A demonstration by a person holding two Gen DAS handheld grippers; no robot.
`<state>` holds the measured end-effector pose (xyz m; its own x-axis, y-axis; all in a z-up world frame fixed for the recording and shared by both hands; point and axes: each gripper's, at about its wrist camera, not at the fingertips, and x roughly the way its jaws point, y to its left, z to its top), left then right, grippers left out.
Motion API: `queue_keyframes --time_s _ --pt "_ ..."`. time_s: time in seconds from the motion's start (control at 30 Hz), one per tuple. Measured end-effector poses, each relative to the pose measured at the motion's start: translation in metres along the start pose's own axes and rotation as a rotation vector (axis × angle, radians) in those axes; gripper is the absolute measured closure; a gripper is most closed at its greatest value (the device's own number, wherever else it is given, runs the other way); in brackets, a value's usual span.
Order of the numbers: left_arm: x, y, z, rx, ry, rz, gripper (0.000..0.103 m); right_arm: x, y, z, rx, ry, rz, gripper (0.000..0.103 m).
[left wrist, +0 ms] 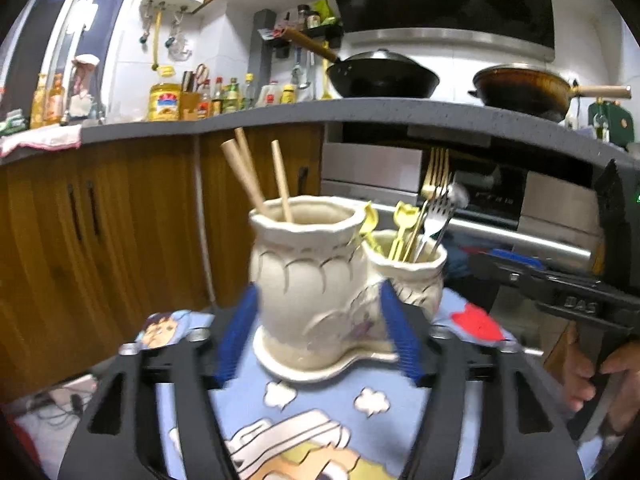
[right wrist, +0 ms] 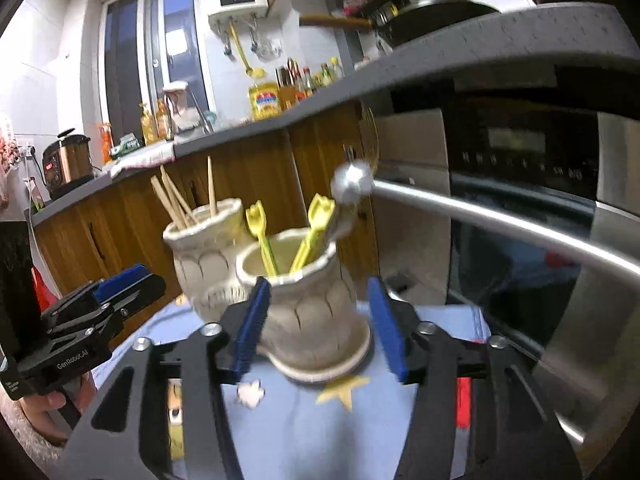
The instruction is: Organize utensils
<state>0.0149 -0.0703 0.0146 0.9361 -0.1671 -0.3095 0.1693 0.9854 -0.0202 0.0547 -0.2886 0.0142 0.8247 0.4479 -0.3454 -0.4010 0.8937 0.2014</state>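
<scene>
Left wrist view: your left tool [left wrist: 318,338] has its blue pads spread either side of the larger cream ceramic pot [left wrist: 308,280], gripping nothing.
Right wrist view: your right tool [right wrist: 320,328] is likewise spread, its pads flanking the smaller cream ceramic pot [right wrist: 312,304]; whether a pad touches the glaze, you cannot tell through the blur.
Holder: both pots share one cream saucer base [left wrist: 320,372], which stands on the blue cartoon-print cloth [left wrist: 320,420] covering the bench, towards its far edge by the oven.
Larger pot: pale wooden chopsticks [left wrist: 256,176] lean handle-down, tips up, so they stay together and are easy to pick.
Smaller pot: yellow plastic tulip-topped picks [right wrist: 292,232], a gold fork [left wrist: 434,176] and a silver fork [left wrist: 436,216] stand upright, sorted apart from the chopsticks.
Task state: the utensils look sorted by kind already; no loose piece shows on the cloth.
Judgement: with both tools empty and straddling the holder, you seem placed either to steady it or to draw clear.
Risk: the holder is tall and loaded; a knock could tip it.
</scene>
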Motion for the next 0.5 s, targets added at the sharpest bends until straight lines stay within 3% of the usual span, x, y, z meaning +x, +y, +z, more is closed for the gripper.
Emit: queue_keyframes --time_s 0.03,0.1,0.27,0.5 --pt "-0.004 0.001 -0.002 -0.004 -0.002 0.014 0.019 -0.004 0.001 -0.003 -0.001 0.007 0.005 0.029" --pt "-0.010 0.005 -0.005 -0.014 -0.002 0.037 0.012 -0.008 0.004 -0.006 -0.009 0.013 0.009 0.020" --pt "-0.020 0.014 -0.012 -0.014 0.000 0.098 0.008 -0.018 0.015 -0.017 -0.050 0.014 -0.022 0.005" --pt "-0.022 0.017 -0.012 0.022 -0.008 0.124 0.005 -0.017 0.028 -0.022 -0.126 -0.024 -0.072 0.005"
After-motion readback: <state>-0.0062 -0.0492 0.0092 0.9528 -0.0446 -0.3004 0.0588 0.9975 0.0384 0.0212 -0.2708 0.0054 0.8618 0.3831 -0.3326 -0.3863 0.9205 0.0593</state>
